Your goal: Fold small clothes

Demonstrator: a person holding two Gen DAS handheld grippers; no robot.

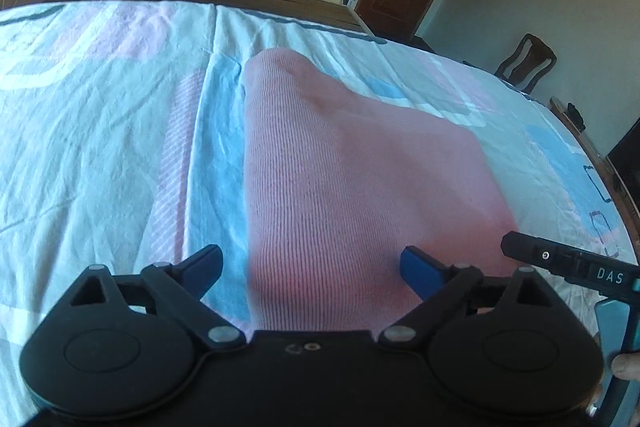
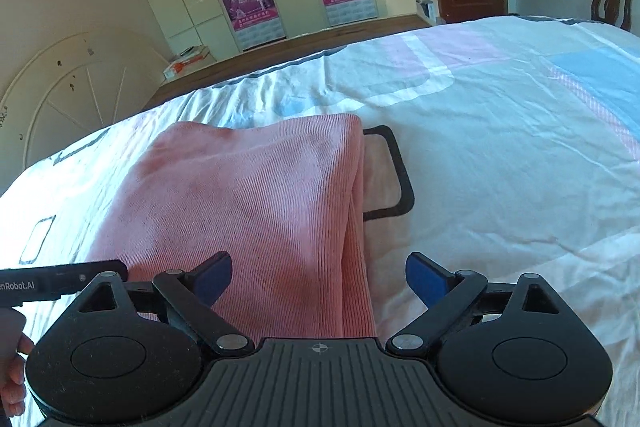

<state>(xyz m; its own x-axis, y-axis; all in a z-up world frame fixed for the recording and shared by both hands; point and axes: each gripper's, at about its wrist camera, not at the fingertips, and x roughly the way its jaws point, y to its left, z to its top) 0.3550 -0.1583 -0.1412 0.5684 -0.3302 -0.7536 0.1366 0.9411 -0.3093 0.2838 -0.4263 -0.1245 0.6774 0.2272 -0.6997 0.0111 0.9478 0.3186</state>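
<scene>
1. Both sets of jaws stand wide apart and empty: the left gripper (image 1: 311, 269) hovers over the near left edge of the pink knit garment (image 1: 340, 163), the right gripper (image 2: 319, 277) over its near right edge.
2. The garment lies folded on the bedsheet (image 1: 100, 107), just beyond the fingertips, a doubled layer showing along its right side.
3. It looks soft, light and limp; it would probably sag, so pinching both near corners through all layers seems best.

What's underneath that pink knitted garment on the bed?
The pink ribbed garment lies on a patterned bedsheet. At its right edge a lower layer of pink cloth peeks out over a black printed outline. Anything else beneath is covered.
</scene>
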